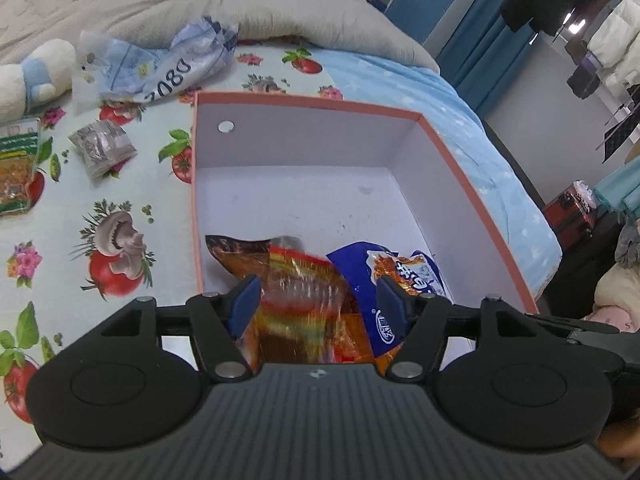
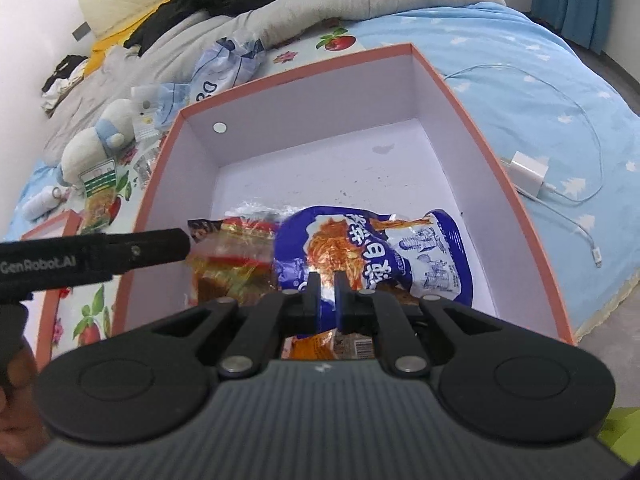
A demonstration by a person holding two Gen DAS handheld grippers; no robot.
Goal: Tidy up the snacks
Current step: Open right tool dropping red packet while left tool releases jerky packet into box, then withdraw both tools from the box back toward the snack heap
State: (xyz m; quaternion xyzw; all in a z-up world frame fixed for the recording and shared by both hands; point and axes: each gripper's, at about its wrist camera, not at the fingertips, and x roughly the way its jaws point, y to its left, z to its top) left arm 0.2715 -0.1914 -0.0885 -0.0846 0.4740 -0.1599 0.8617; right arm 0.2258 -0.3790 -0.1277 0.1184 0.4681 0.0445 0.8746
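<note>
While its jaws stand wide apart at the bottom middle of the left wrist view, the left claw (image 1: 318,300) holds nothing; a blurred red and yellow packet (image 1: 302,304) sits in the gap between the blue pads, and it is not clear that either pad touches it. The right claw (image 2: 324,294), low in the middle of the right wrist view, is pinched nearly shut on the edge of a blue noodle bag (image 2: 372,248). Both snacks lie at the near end of a white box with an orange rim (image 1: 472,168), the blue bag to the right of the red packet, and the far half of the box floor is bare. The box rests on a bed with a fruit-print cloth (image 1: 60,240). Left of the box in the left wrist view lie a small grey packet (image 1: 102,150), a green and orange packet (image 1: 18,168) and a crumpled blue wrapper (image 1: 160,68). A white charger (image 2: 528,172) with its cable lies right of the box in the right wrist view.
</note>
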